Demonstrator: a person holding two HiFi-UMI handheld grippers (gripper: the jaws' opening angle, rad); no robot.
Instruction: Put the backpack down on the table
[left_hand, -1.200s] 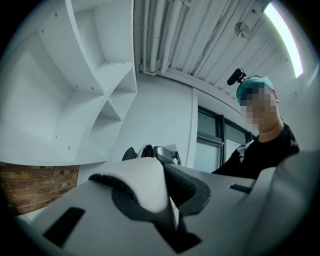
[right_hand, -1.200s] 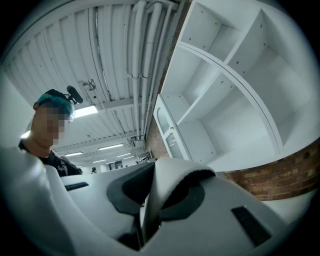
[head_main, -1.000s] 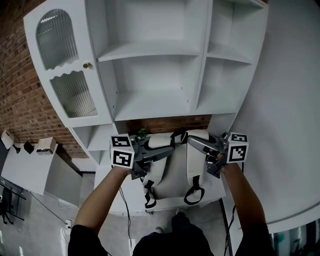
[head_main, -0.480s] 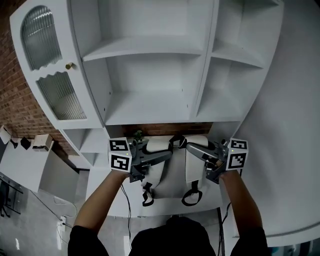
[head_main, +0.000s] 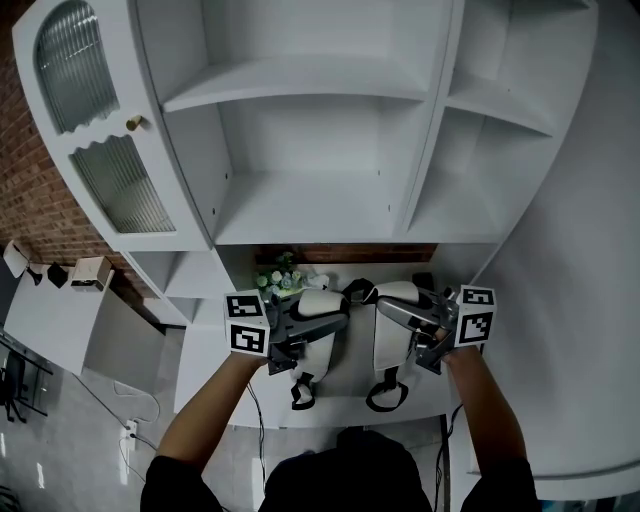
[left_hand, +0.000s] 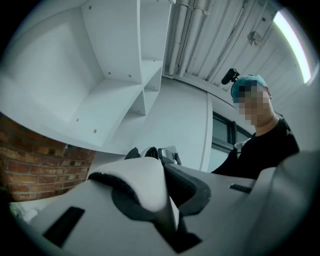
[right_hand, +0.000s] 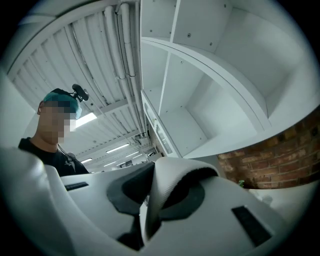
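A white backpack (head_main: 356, 345) hangs by its two padded shoulder straps just over the white table (head_main: 205, 365), under the shelf unit. My left gripper (head_main: 338, 310) is shut on the left strap (head_main: 320, 300), and my right gripper (head_main: 388, 303) is shut on the right strap (head_main: 402, 292). In the left gripper view the white strap (left_hand: 142, 182) with its dark mesh lining folds over the left gripper (left_hand: 167, 210). The right gripper view shows the other strap (right_hand: 167, 182) pinched in the right gripper (right_hand: 147, 210). Black strap loops (head_main: 384, 396) dangle at the pack's near end. Whether the pack's bottom touches the table is hidden.
A tall white shelf unit (head_main: 310, 130) with bare shelves rises behind the table; its left door (head_main: 100, 150) has ribbed glass. A small green plant (head_main: 278, 281) stands at the table's back, just behind the backpack. A white wall (head_main: 570, 280) bounds the right side.
Both grippers have sunk together toward the table with the backpack held between them. The plant behind the pack shows more now.
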